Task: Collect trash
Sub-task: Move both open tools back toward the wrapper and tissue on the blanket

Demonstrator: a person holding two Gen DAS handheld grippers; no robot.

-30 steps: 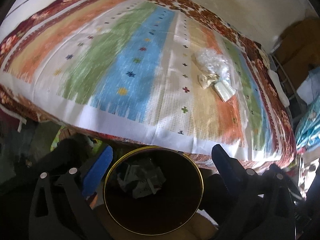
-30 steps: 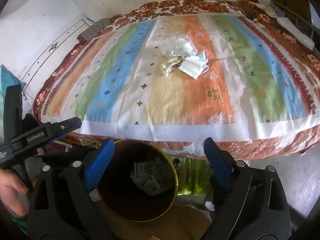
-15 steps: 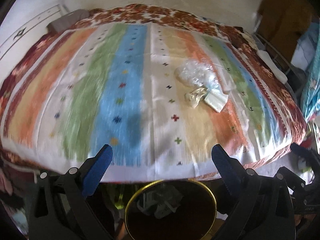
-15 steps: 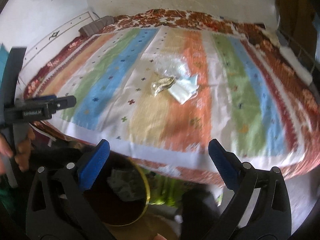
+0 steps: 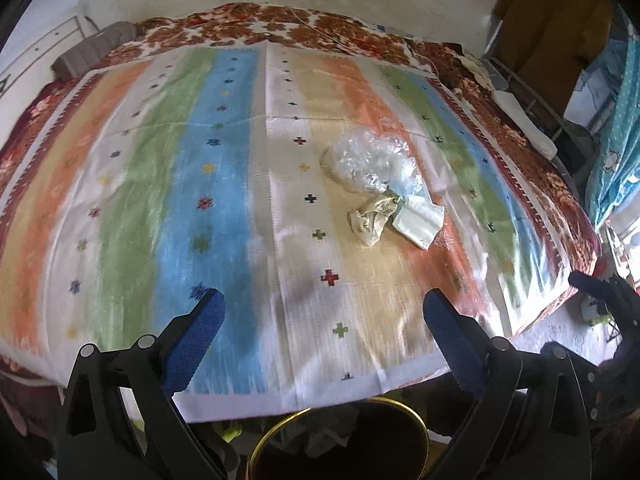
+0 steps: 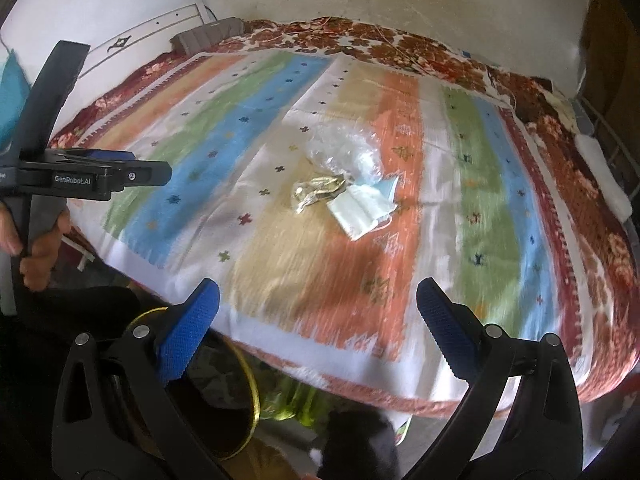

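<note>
Three bits of trash lie together on the striped bedcover [image 5: 200, 184]: a crumpled clear plastic bag [image 5: 372, 162] [image 6: 340, 148], a crumpled gold wrapper [image 5: 372, 220] [image 6: 318, 192] and a white-blue face mask [image 5: 420, 222] [image 6: 364, 208]. My left gripper [image 5: 324, 312] is open and empty over the bed's near edge. My right gripper [image 6: 318, 304] is open and empty, also short of the trash. A dark bin with a gold rim [image 5: 340, 436] [image 6: 240, 384] stands below the bed edge with paper scraps inside.
The bed fills both views, with a grey pillow [image 5: 96, 48] at the far left against a white wall. A metal rack [image 5: 532, 108] and blue cloth [image 5: 616, 140] stand to the right. The left gripper's body [image 6: 80, 176] shows at left in the right wrist view.
Both grippers have risen from over the bin and moved forward over the bed towards the trash. The bin has dropped to the bottom of both views.
</note>
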